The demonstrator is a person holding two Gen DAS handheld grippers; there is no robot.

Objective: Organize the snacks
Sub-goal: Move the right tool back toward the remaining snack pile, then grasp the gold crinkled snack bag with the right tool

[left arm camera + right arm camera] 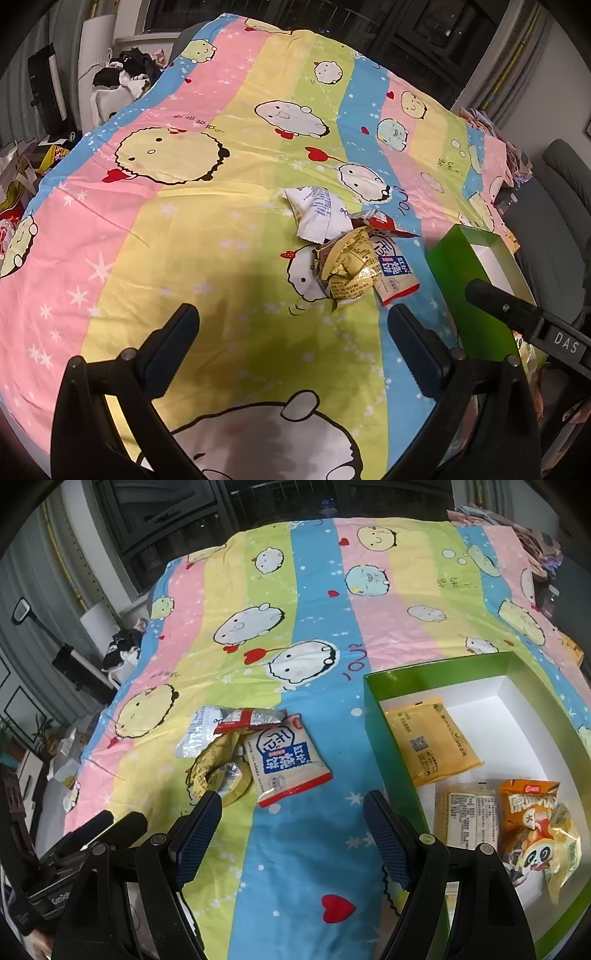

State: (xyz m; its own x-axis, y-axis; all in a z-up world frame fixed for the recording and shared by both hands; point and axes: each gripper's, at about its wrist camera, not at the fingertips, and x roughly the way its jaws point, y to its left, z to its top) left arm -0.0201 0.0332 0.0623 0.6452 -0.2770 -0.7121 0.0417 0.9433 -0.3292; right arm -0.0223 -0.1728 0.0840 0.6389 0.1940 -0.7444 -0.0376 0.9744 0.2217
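A small heap of snack packets lies on the cartoon bedsheet: a beige packet with blue label (pixel 286 762) (pixel 393 273), a crumpled yellow packet (pixel 218 771) (pixel 349 271), a red-and-silver packet (pixel 251 718) (pixel 384 225) and a white packet (pixel 195 731) (pixel 317 214). A green box with white inside (pixel 373 716) (pixel 465 280) stands to their right and holds several packets, among them a yellow one (pixel 430 742) and an orange panda one (pixel 535 823). My left gripper (pixel 293 328) is open and empty, short of the heap. My right gripper (pixel 291 819) is open and empty, just before the heap, left of the box.
The striped sheet (pixel 184 236) covers the whole surface. Clothes (pixel 125 74) lie beyond its far left edge, folded cloth (pixel 535 542) at its far right corner. A grey chair (pixel 565 173) stands right of the bed. The right gripper's finger (pixel 491 295) crosses in front of the box.
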